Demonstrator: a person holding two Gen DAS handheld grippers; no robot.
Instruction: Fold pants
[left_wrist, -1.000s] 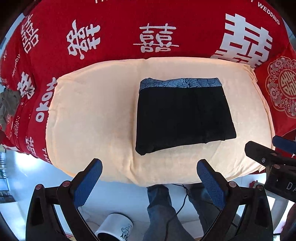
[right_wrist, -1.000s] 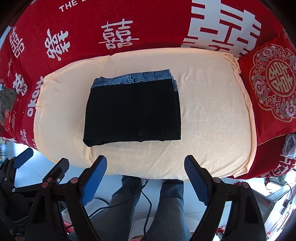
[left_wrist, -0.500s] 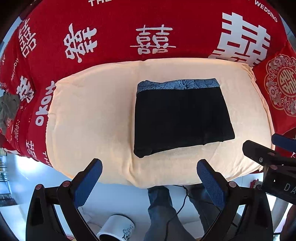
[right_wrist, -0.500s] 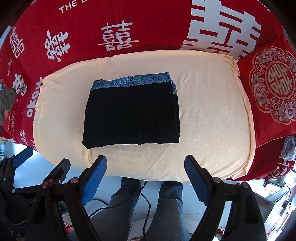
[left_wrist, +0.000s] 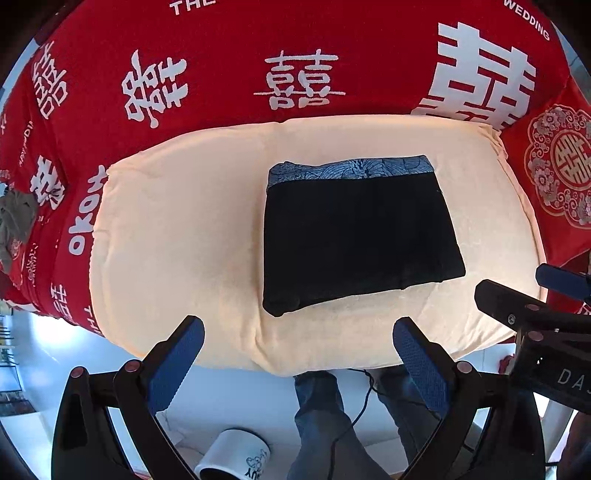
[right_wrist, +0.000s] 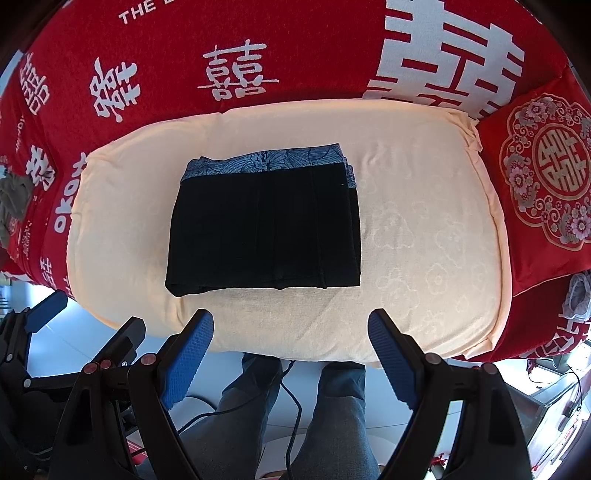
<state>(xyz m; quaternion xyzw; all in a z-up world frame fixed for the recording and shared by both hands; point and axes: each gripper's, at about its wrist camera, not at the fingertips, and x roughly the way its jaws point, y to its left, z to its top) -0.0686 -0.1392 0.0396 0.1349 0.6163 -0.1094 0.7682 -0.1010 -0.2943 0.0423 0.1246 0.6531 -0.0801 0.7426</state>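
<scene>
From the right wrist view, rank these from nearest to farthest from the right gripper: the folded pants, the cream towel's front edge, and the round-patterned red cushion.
1. Cream towel: its front edge lies just ahead of the right gripper.
2. Folded pants: on the towel, ahead and slightly left.
3. Red cushion: far right, beyond the towel's right end.

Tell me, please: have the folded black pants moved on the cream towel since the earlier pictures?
No. In both wrist views the folded black pants lie at the same place on the cream towel, patterned waistband toward the red blanket; only the cameras drifted slightly.
</scene>
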